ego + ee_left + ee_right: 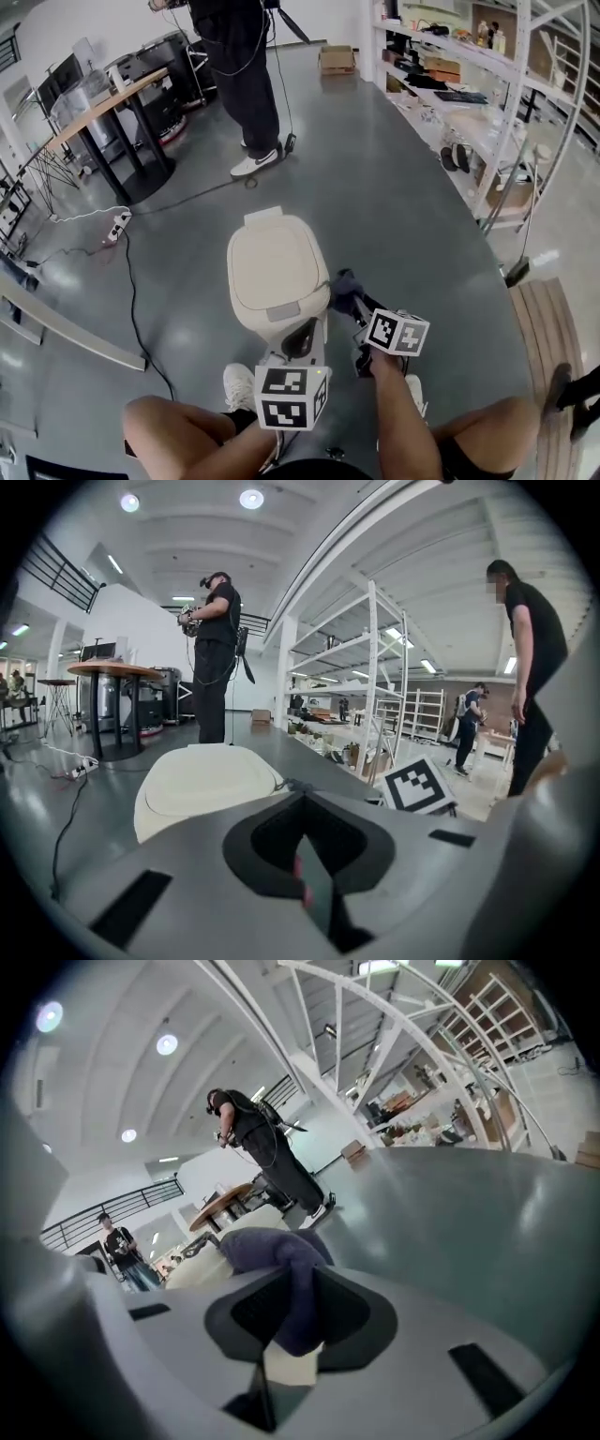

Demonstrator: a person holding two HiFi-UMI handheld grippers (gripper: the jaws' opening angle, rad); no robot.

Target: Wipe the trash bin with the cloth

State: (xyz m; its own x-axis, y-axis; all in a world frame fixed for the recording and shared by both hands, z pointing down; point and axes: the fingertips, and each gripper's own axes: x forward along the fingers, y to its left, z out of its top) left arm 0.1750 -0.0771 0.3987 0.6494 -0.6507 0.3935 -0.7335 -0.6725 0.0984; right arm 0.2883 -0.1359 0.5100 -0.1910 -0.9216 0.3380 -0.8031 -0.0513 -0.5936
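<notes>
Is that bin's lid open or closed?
Closed. In the head view the cream lid lies flat on top of the bin; the left gripper view shows it down too.

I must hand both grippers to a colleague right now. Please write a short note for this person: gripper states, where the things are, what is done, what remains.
Left gripper: jaws together, nothing between them, low at the front of the trash bin.
Right gripper: shut on the dark cloth, which is at the bin's right side by the lid's edge.
Bin: upright on the floor, lid closed.
Done: the cloth is gripped and at the bin. How much is already wiped cannot be told.
Left: probably wiping the lid and sides.
</notes>
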